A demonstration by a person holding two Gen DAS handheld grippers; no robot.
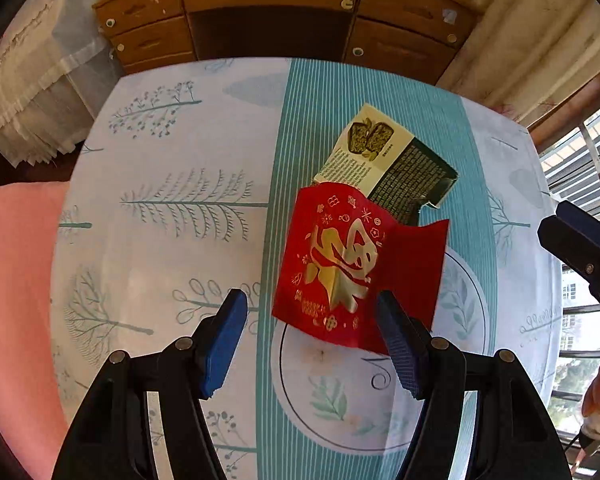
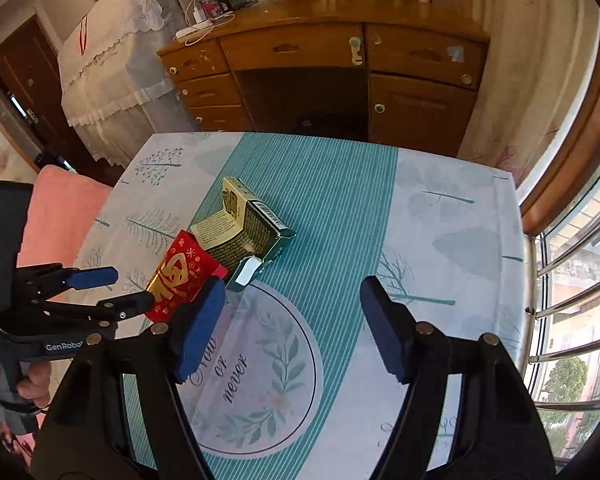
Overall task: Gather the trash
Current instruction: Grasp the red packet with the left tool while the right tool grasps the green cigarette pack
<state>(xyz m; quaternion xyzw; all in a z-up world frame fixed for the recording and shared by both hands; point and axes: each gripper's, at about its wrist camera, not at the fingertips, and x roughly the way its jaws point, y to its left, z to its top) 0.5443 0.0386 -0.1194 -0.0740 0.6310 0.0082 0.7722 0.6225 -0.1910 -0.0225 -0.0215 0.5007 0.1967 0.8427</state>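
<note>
on the table point(image 1: 172, 152), over its tree-print cloth with the teal striped band down the middle, two bits of trash lie together: a red packet point(image 1: 356, 264) with gold lettering, and right behind it a green and cream carton point(image 1: 392, 164), flattened and torn open, the two touching or overlapping. left tongs point(image 1: 312, 344) hover above the near edge of the red packet, blue pads spread wide, nothing between them pressed; one pad sits in front of the packet's corner, though contact is hard to judge from this angle. right tongs point(image 2: 292, 328) hang over the round leafy emblem printed on the cloth, jaws parted and empty, well to the side of the carton point(image 2: 256, 236). from that right camera the left tongs point(image 2: 132, 290) show beside the red packet point(image 2: 184, 276), a hand point(image 2: 28, 384) on the handle. a wooden desk point(image 2: 340, 52) stands beyond the table.
</note>
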